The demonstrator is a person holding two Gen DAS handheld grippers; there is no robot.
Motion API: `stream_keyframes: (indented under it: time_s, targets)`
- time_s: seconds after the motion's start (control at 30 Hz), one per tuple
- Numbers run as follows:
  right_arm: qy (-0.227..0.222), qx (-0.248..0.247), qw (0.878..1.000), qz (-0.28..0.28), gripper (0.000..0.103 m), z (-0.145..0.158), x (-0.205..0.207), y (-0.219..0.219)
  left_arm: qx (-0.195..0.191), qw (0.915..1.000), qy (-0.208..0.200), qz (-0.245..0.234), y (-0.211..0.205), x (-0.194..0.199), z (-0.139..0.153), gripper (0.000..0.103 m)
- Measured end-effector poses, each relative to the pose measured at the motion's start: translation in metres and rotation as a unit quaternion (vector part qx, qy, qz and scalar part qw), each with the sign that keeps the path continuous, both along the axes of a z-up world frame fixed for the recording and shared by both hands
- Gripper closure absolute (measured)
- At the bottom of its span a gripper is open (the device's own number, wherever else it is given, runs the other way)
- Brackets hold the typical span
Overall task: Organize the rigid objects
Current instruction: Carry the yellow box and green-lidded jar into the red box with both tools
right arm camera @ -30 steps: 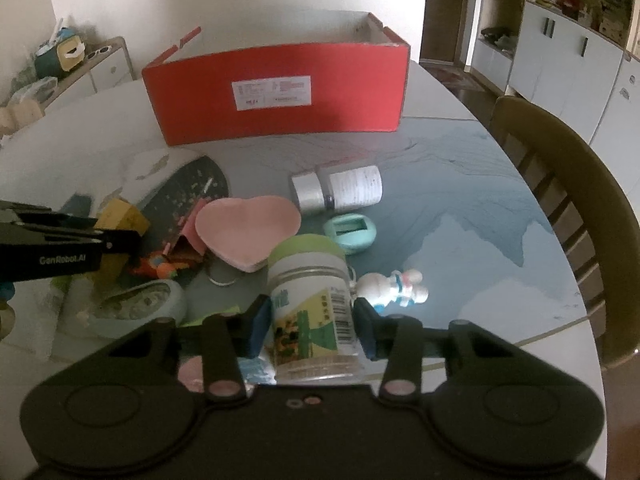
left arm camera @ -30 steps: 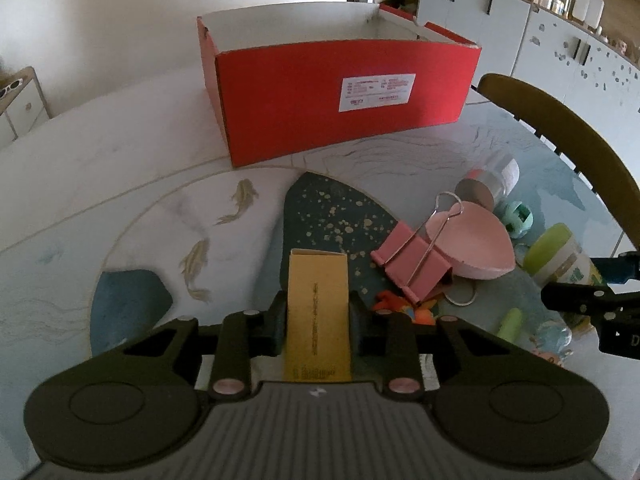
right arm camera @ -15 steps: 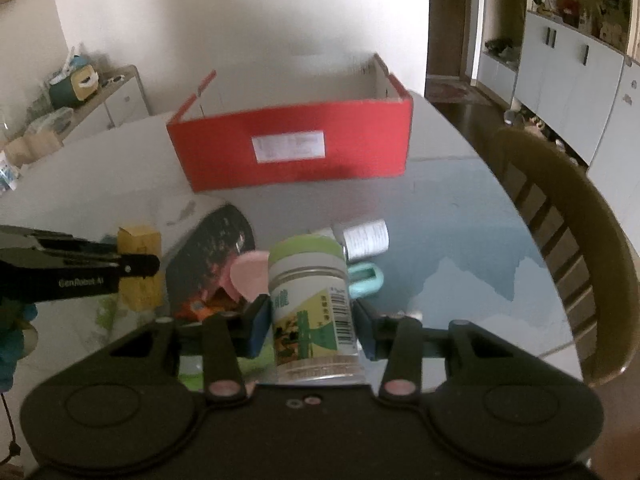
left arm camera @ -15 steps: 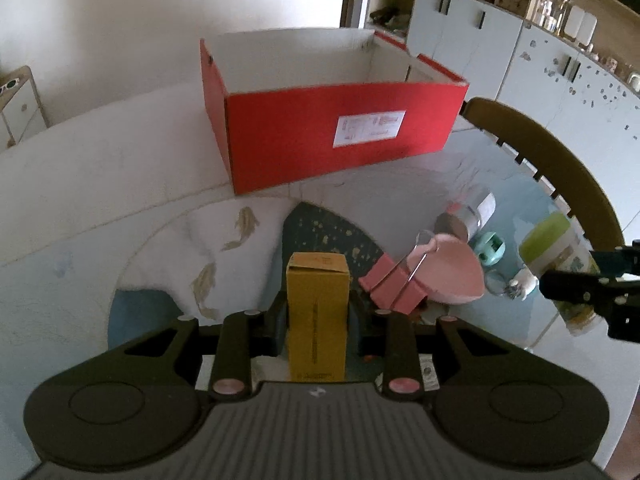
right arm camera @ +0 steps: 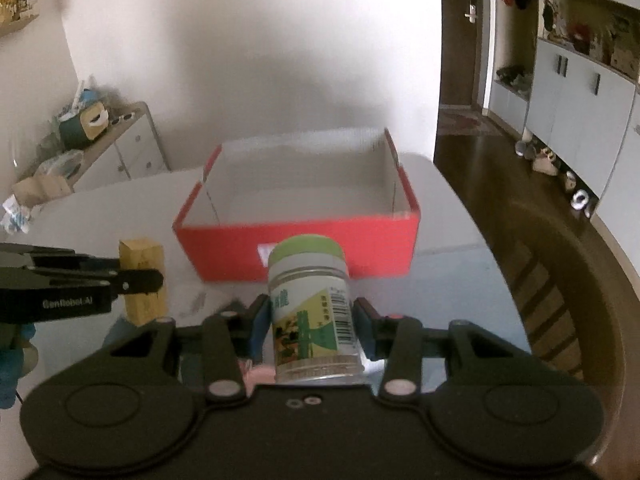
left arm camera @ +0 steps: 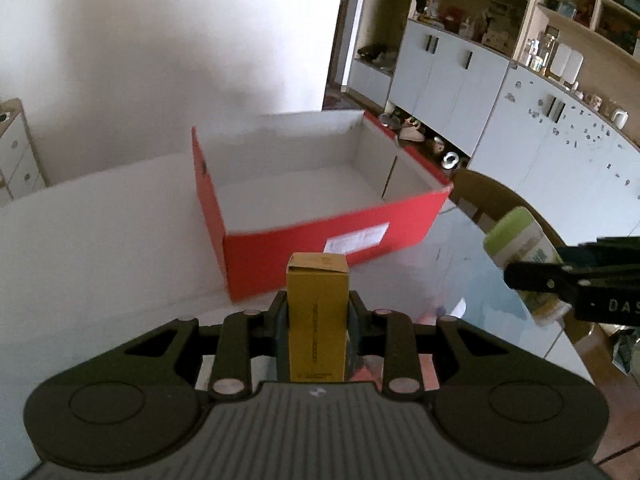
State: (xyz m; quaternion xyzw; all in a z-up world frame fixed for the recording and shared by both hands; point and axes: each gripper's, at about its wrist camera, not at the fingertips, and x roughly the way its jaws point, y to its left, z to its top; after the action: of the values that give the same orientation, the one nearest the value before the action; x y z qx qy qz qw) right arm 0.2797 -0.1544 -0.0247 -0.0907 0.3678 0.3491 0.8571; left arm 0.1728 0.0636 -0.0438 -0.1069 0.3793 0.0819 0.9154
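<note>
From the left wrist, a pale round table fills the lower left, its right part glossy and blue-grey; a white wall rises behind, and pale cupboards with open shelves of small ornaments line the upper right; a brown chair back curves at mid right; the open red box, white inside, sits at centre; the left gripper is clenched on an upright yellow carton directly in front of the box's near wall; at the right edge the right gripper holds a green-lidded jar, tilted. From the right wrist, the same table runs across the middle, a low dresser heaped with clutter at the left, dark wooden floor and a doorway at upper right, the chair back sweeping down the right edge; the right gripper is clamped on the jar at lower centre, covering part of the red box's front; the left gripper enters from the left edge, gripping the carton.
</note>
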Motion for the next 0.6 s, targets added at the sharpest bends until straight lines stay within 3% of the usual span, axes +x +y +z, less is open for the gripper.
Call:
stream_keyframes:
  time_s: [0.37, 0.6]
  targets:
    - [-0.025, -0.001, 1.0, -0.004, 0.059, 0.014, 0.055, 0.046, 0.025, 0.9996, 0.002, -0.016, 0.021, 0.073, 0.038, 0.074]
    - [-0.036, -0.014, 0.999, -0.015, 0.059, 0.006, 0.087, 0.078, 0.047, 0.9984, 0.012, -0.028, 0.036, 0.121, 0.044, 0.074]
